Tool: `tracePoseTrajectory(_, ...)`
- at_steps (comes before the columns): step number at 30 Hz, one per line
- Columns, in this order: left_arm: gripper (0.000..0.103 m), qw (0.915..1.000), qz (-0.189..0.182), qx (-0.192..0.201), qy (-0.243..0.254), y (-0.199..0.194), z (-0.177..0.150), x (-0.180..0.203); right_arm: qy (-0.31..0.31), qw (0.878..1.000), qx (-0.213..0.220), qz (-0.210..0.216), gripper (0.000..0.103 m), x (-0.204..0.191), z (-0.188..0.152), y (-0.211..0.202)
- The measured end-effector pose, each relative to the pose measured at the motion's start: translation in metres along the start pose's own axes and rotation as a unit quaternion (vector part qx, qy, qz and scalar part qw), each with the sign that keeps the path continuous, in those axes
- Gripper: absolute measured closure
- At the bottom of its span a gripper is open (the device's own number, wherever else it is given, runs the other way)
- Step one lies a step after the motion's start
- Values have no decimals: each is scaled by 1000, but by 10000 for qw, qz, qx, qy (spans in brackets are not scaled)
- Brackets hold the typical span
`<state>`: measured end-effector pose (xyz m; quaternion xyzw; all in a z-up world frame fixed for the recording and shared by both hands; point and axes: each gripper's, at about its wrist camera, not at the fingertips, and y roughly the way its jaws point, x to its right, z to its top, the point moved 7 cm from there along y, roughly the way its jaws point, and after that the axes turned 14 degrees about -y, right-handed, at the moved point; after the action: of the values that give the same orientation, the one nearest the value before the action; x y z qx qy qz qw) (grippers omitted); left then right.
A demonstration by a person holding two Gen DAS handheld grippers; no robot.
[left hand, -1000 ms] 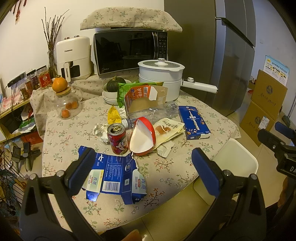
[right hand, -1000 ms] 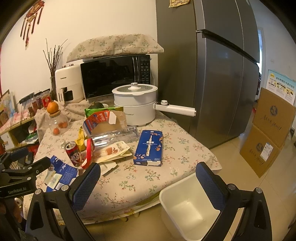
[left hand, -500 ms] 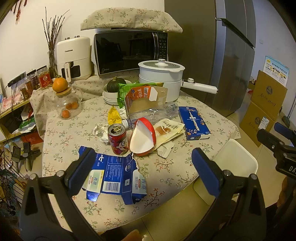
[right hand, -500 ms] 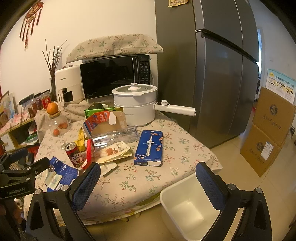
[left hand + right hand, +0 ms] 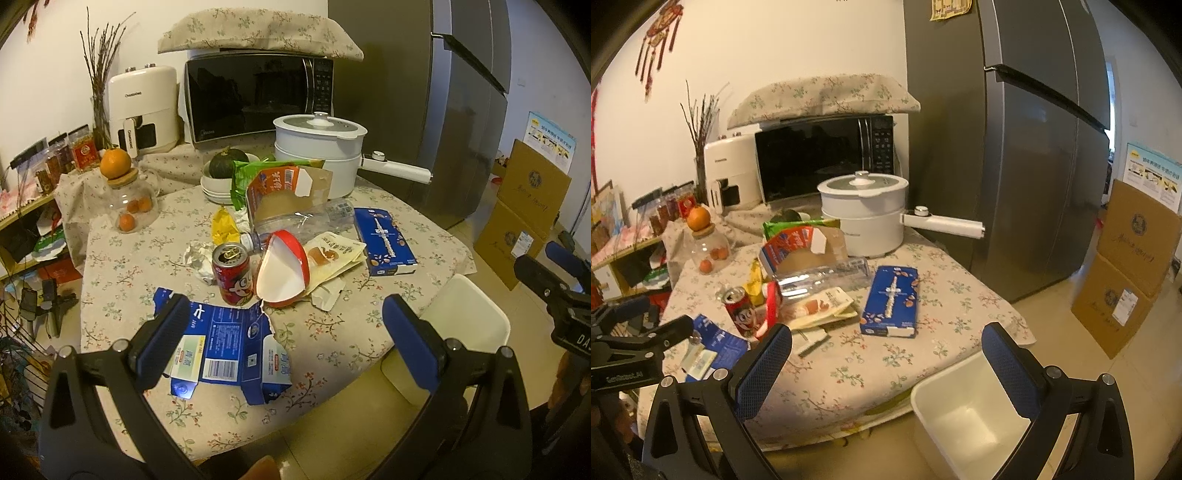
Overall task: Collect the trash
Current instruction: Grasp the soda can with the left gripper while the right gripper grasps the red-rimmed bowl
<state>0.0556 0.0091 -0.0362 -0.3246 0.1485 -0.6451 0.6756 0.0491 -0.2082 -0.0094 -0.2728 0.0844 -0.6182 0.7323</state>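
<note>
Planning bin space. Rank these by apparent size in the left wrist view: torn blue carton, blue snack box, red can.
1. torn blue carton, though it is nearest the camera
2. blue snack box
3. red can

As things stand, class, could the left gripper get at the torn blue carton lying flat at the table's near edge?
Probably yes. The left gripper hangs open right over the torn blue carton, with nothing between them. The red can stands just behind it, apart, so a low approach from the near edge looks free.

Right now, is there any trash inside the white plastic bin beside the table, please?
No, the white plastic bin shows only its bare inside in the right wrist view.
</note>
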Motion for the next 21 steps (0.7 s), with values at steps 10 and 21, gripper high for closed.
tracePoseTrajectory(10,0,9996,-144,-203,-137,8,24,-24,-284,9993,-192,140,0,-5,9,9)
tracePoseTrajectory(21,13,9919,-57,-1136,-569,74,45,-67,-258,9907,-664,1156,0,-25,45,41)
